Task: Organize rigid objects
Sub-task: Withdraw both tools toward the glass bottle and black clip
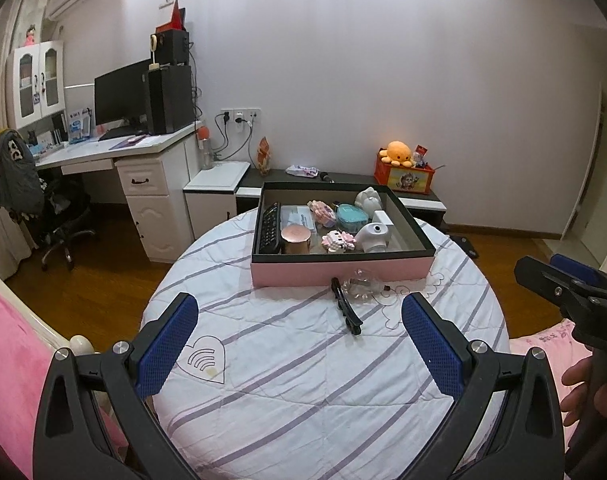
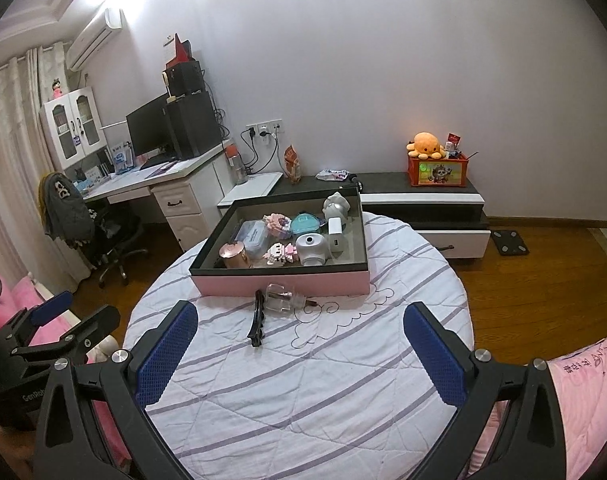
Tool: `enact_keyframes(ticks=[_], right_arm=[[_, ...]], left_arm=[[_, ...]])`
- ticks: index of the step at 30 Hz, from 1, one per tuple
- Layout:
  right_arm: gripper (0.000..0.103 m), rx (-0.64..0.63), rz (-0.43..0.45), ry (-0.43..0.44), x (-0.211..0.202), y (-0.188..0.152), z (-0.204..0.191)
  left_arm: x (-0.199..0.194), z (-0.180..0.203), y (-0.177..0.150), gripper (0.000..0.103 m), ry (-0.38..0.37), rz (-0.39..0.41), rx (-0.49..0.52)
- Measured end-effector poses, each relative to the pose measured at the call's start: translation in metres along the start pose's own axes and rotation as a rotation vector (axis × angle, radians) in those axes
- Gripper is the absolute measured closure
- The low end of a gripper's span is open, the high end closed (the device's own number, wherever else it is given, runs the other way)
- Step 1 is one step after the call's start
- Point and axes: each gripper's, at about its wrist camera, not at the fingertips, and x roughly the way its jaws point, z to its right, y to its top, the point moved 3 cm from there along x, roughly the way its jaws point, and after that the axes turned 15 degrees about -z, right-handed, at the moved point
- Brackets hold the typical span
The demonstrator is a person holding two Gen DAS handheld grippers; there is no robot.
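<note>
Blue-padded left tongs [image 1: 299,344] hang released, jaws wide apart and grasping nothing, above a striped quilt [image 1: 287,384] on a round bed. Just ahead of them, between the spread fingers, a black hair clip [image 1: 345,307] lies on the quilt, beside a clear glass bottle [image 1: 359,285] that touches the front wall of a pink box [image 1: 339,270]. Inside the box sit a remote control [image 1: 269,226], a copper-lidded jar [image 1: 295,239] and a white thermometer gun [image 1: 373,236]. To the right, the right tongs [image 2: 299,350] are likewise released and empty.
</note>
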Motion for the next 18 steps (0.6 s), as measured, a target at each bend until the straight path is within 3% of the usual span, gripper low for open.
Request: enact_keyframes(ticks=[8, 18], right_arm=[[0.000, 0.020, -0.038, -0.001, 0.021, 0.000, 0.007], [0.000, 0.071, -0.140, -0.005, 0.078, 0.002, 0.029]], left_arm=[[0.031, 0.005, -0.003, 0.000, -0.007, -0.060, 0.003], [0.121, 0.025, -0.002, 0.000, -0.028, -0.205, 0.015]])
